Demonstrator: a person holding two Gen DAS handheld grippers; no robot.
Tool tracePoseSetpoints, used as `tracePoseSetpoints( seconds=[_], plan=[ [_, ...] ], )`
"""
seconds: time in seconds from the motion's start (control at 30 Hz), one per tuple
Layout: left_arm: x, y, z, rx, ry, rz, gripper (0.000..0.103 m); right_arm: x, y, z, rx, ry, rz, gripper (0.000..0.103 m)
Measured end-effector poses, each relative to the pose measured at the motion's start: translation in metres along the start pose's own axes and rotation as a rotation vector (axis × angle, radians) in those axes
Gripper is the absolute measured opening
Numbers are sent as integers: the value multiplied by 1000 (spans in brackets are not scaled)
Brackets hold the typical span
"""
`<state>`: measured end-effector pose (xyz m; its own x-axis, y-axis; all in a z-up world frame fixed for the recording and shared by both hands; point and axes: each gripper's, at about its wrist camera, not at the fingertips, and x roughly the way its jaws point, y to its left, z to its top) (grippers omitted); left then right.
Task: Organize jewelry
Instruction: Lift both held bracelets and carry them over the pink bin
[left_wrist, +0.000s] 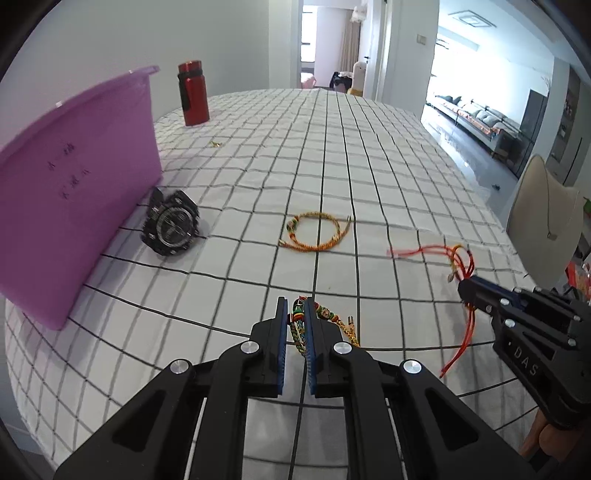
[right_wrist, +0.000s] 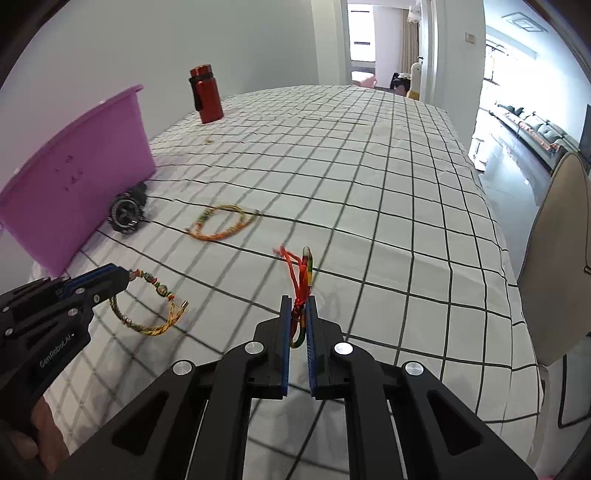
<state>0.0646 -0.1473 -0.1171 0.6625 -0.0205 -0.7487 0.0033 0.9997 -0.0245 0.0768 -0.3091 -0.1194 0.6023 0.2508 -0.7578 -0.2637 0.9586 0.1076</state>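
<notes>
A: What do you hold now?

B: My left gripper (left_wrist: 296, 308) is clamped on the beaded bracelet (right_wrist: 151, 314); its gold braid hangs below the pads, clear of the tabletop (left_wrist: 369, 155). My right gripper (right_wrist: 298, 308) is clamped on the red cord bracelet (right_wrist: 301, 273), and the thin red ends stick out in front.

A: How do they handle?

B: I judge both very light and soft. They bend and swing, so I must move gently. The cord is thin and could slip, so I think a hold near its knot is safer. For the beaded one, the braid gives better grip than the round beads.

A: What remains?

B: The orange bracelet (left_wrist: 314, 233) lies flat in the middle. The black watch (left_wrist: 170, 222) leans just beside the purple bin (left_wrist: 74, 177); it looks heavier and stiff.
</notes>
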Motion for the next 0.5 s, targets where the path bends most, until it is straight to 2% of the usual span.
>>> tracePoseSetpoints(
  seconds=[0.23, 0.5],
  plan=[
    [-50, 17, 28, -68, -29, 16, 9, -45, 14, 29, -22, -33, 42, 8],
    [-114, 55, 60, -148, -84, 104, 9, -92, 50, 77, -97, -94, 143, 8]
  ],
)
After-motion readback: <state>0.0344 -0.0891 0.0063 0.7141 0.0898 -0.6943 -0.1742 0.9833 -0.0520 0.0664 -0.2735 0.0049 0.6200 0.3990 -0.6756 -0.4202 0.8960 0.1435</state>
